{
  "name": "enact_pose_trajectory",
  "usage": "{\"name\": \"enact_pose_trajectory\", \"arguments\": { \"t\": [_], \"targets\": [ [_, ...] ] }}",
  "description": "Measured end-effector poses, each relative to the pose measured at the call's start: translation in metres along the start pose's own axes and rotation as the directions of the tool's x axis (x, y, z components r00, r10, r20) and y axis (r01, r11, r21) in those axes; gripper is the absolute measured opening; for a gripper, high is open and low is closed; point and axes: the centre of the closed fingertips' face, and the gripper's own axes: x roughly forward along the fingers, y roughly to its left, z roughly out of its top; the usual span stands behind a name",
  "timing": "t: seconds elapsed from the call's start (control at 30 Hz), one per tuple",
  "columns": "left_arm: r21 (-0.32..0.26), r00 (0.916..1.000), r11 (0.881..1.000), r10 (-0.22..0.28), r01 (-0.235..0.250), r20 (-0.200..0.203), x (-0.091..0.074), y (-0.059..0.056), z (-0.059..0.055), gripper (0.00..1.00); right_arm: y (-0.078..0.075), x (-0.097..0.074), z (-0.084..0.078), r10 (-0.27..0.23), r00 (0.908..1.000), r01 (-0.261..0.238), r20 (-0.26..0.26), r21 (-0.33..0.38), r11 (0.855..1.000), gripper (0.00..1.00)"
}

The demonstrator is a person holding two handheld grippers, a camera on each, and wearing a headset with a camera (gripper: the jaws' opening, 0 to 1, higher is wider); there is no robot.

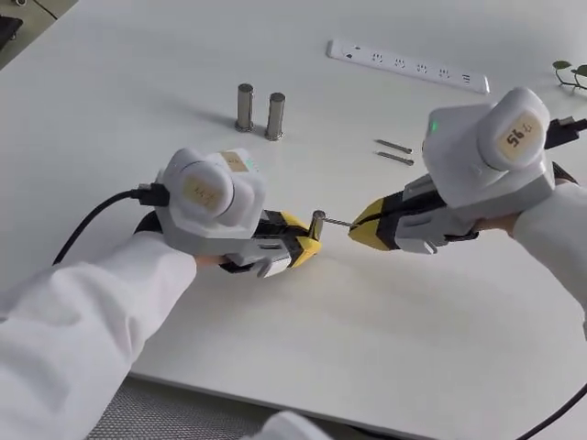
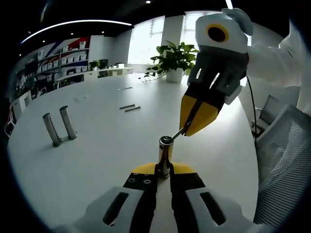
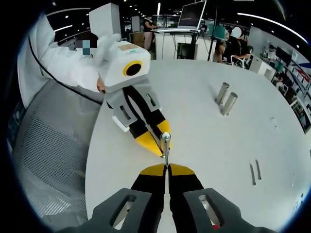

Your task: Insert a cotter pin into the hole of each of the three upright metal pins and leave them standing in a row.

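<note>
Left gripper [image 1: 307, 243] clamps one metal pin [image 1: 316, 223]; right gripper [image 1: 359, 227], closed on a cotter pin [image 1: 337, 221], tip at its hole. Two standing pins [image 1: 245, 107] far left, spare cotter pins [image 1: 393, 146] far right: none done yet.

Near the front of the bench [image 1: 367, 348], the left claw [image 1: 307, 240] and right claw [image 1: 359, 227] face each other. Between them a metal pin [image 1: 316, 223] stands upright, with a cotter pin [image 1: 337, 221] touching its top from the right. Behind them two more metal pins [image 1: 245, 107] stand side by side. To their right lie two loose cotter pins [image 1: 394, 147], and a power strip [image 1: 408, 65] lies farther back.
</note>
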Motion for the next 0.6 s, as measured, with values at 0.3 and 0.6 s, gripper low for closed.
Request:
{"name": "enact_pose_trajectory", "arguments": {
  "t": [0.3, 0.6],
  "targets": [
    [0.003, 0.9999, 1.000, -0.010, 0.010, 0.000, 0.002, -0.004, 0.000, 0.07, 0.001, 0.009, 0.003, 0.000, 0.9999, 0.000, 0.014, -0.002, 1.000, 0.00],
    [0.028, 0.9999, 1.000, -0.007, 0.007, -0.009, 0.002, -0.005, 0.000, 0.07, -0.002, 0.015, 0.005, -0.002, 1.0000, 0.002, -0.001, -0.041, 0.999, 0.00]
  ]
}}
